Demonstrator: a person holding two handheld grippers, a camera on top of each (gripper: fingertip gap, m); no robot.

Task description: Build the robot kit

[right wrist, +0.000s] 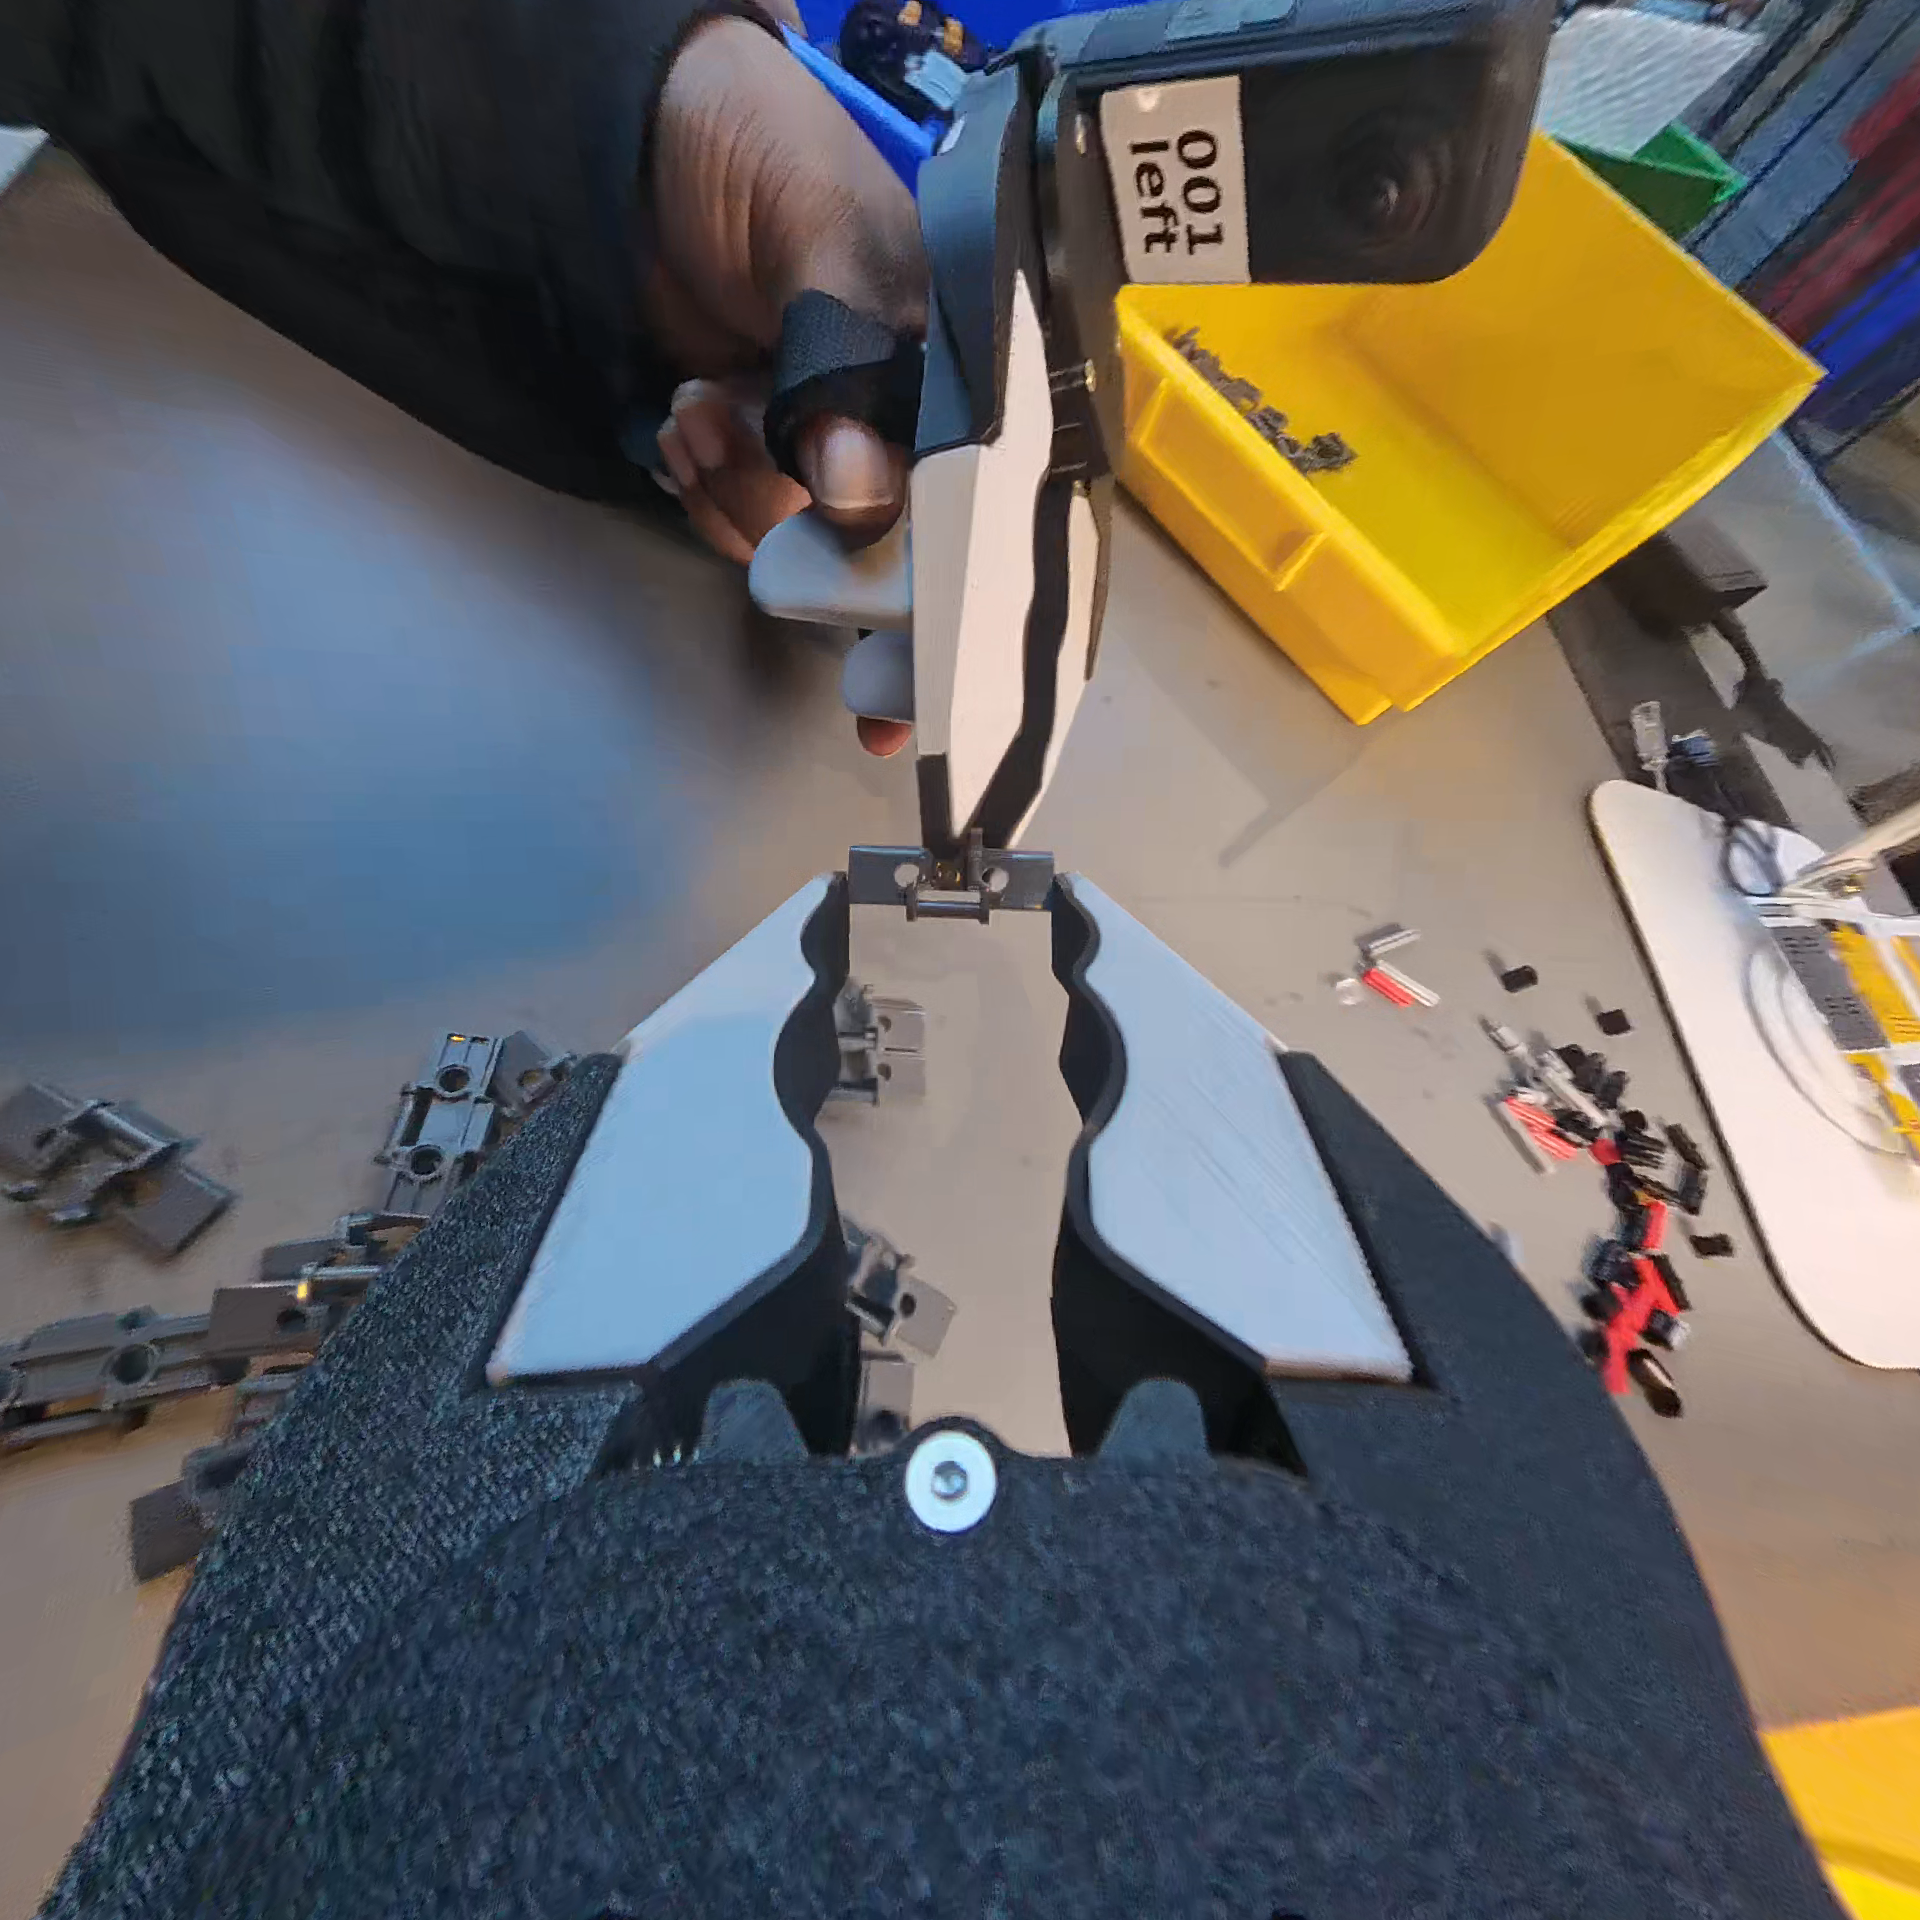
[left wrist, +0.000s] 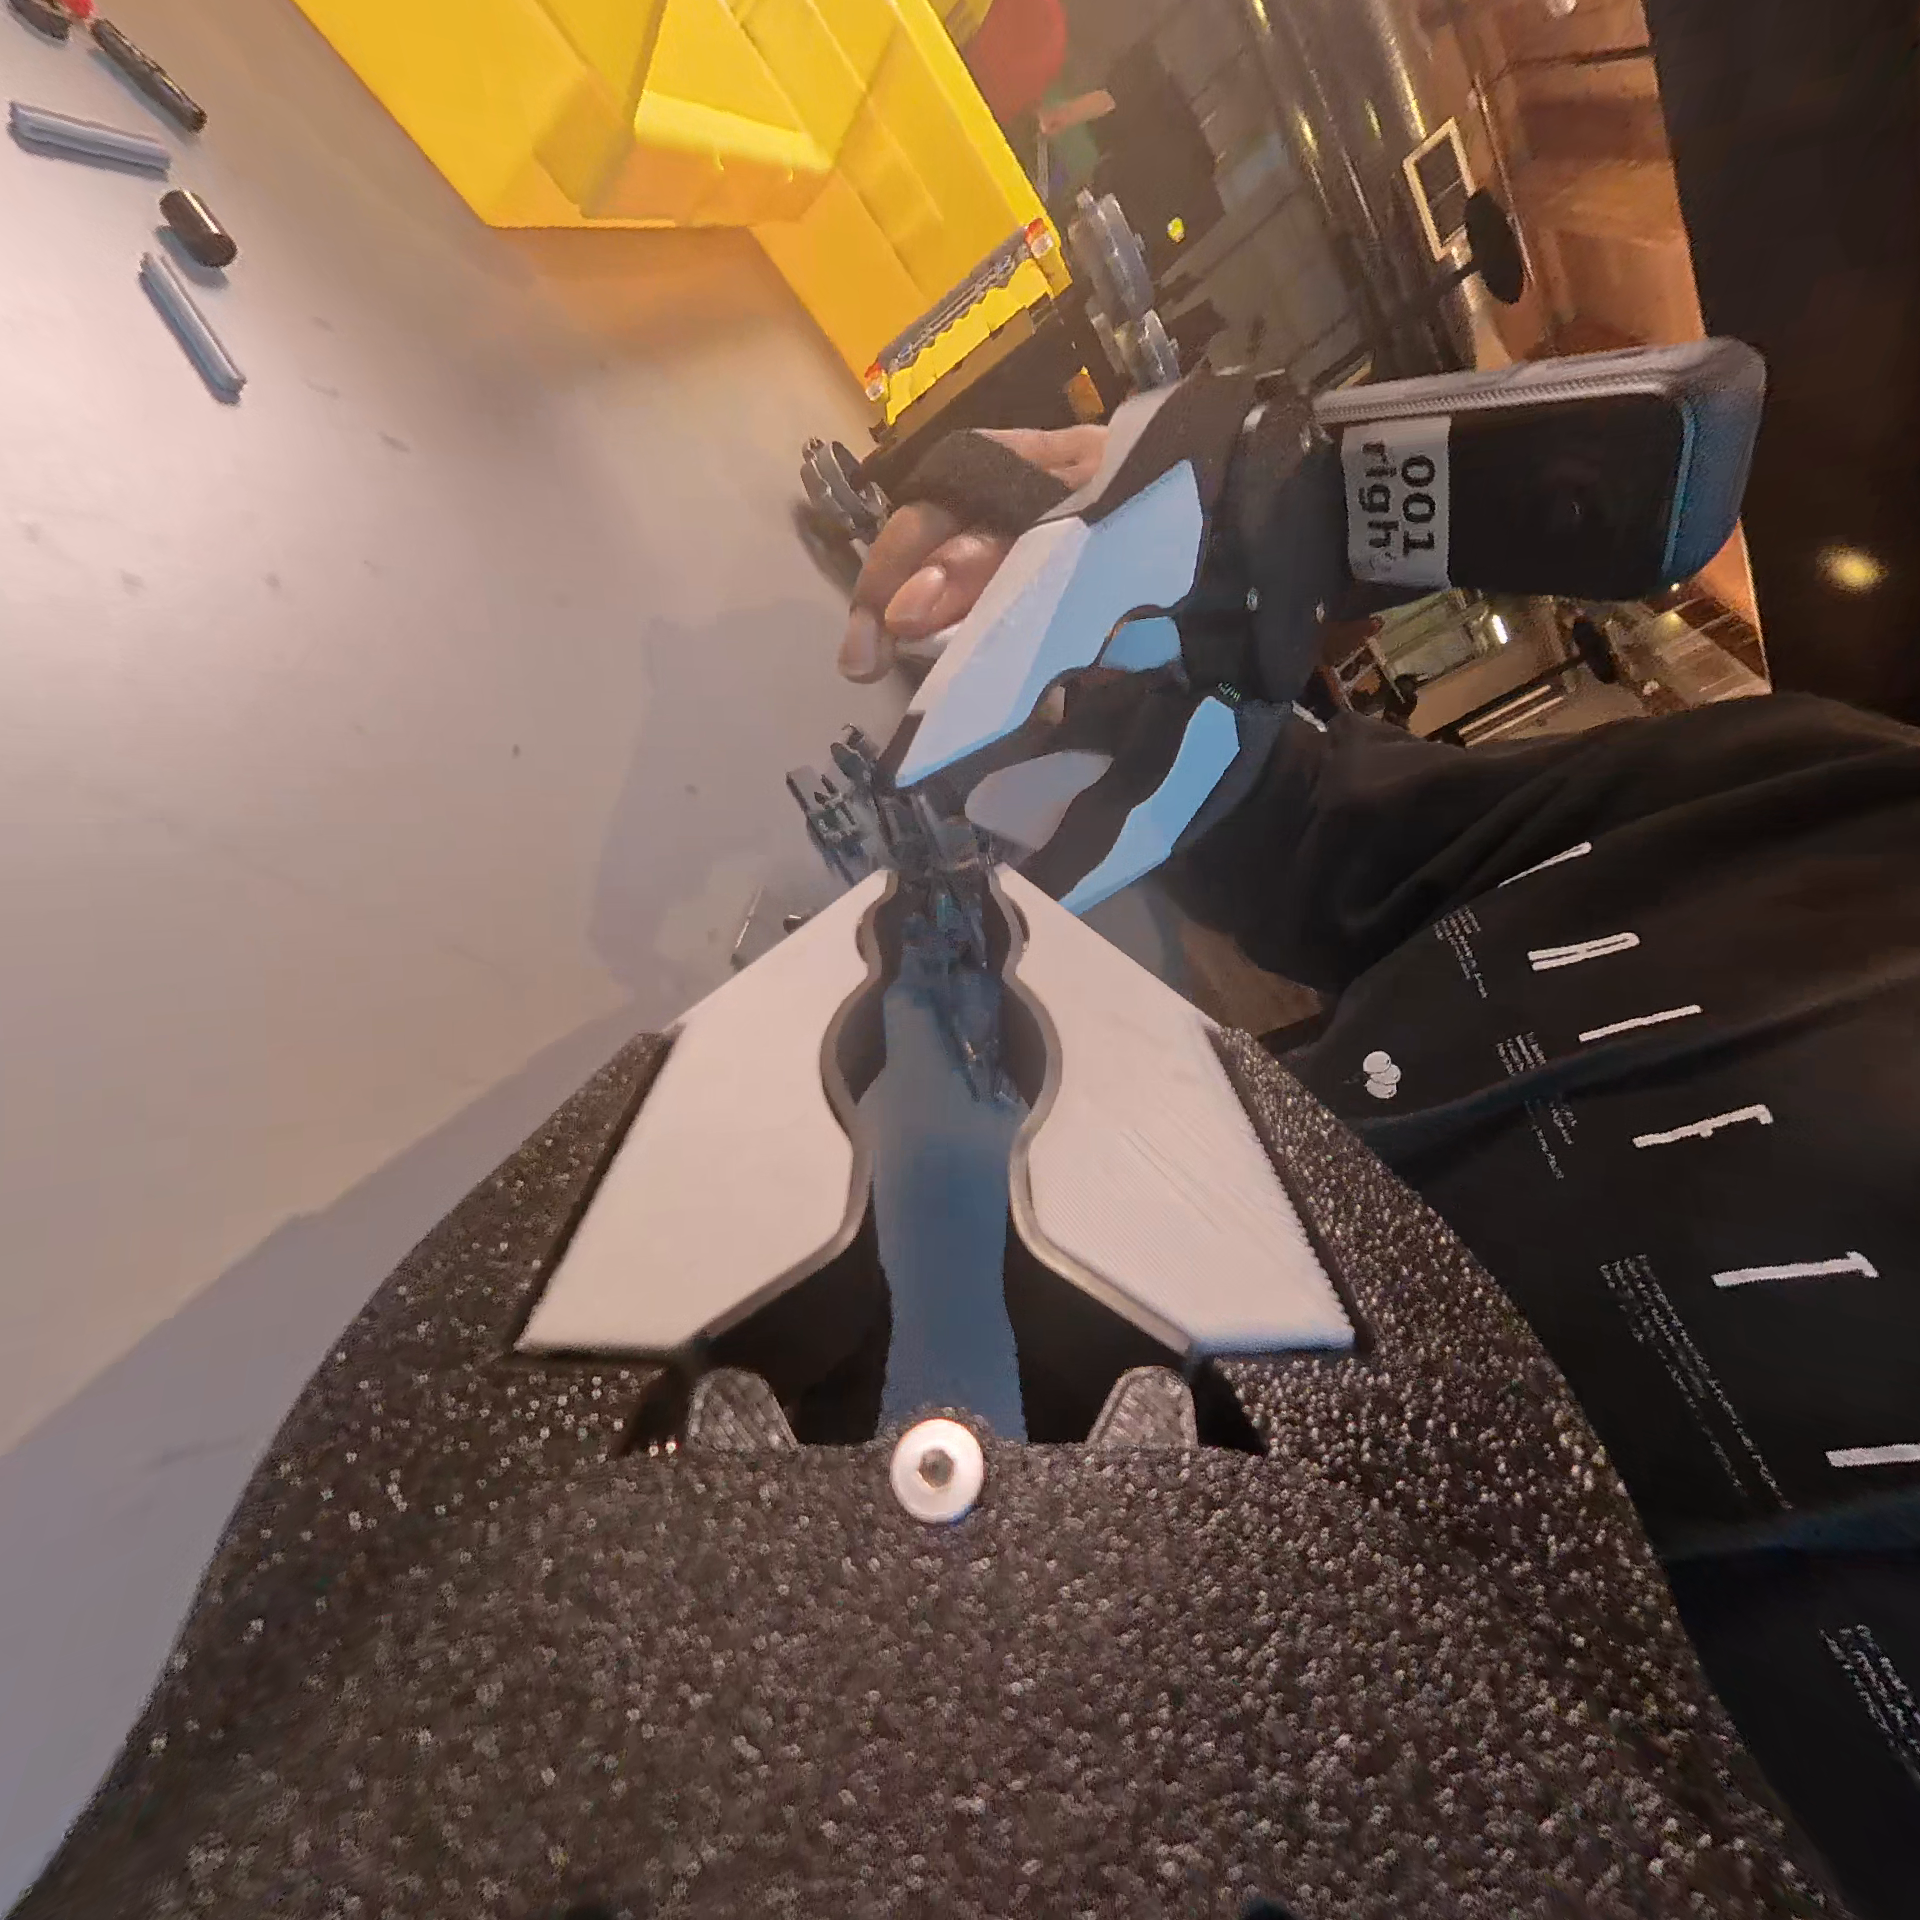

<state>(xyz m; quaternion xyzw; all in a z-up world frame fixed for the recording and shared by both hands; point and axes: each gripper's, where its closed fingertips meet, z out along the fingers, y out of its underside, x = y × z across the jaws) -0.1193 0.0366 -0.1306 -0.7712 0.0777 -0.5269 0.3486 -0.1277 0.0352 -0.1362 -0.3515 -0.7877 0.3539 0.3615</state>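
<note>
A dark grey track link [right wrist: 1013,873] hangs above the grey table [right wrist: 312,727], held by both grippers. In the right wrist view my right gripper [right wrist: 948,894] grips the link by its two ends between its fingertips. My left gripper [right wrist: 961,831] comes down from above and is shut on the link's middle. In the left wrist view my left gripper [left wrist: 940,904] is nearly closed on the dark link [left wrist: 842,810], which sticks out past the tips. The right gripper [left wrist: 992,842] meets it from the right. A hand holds each gripper.
A yellow bin [right wrist: 1455,468] with a few dark parts stands at the back right. Loose track links [right wrist: 114,1174] and a joined chain [right wrist: 135,1361] lie at the left. Small black and red pins [right wrist: 1631,1195] lie beside a white board [right wrist: 1714,1039]. Grey axles [left wrist: 192,322] lie farther off. Both grippers' tips are close together, under 4 cm apart.
</note>
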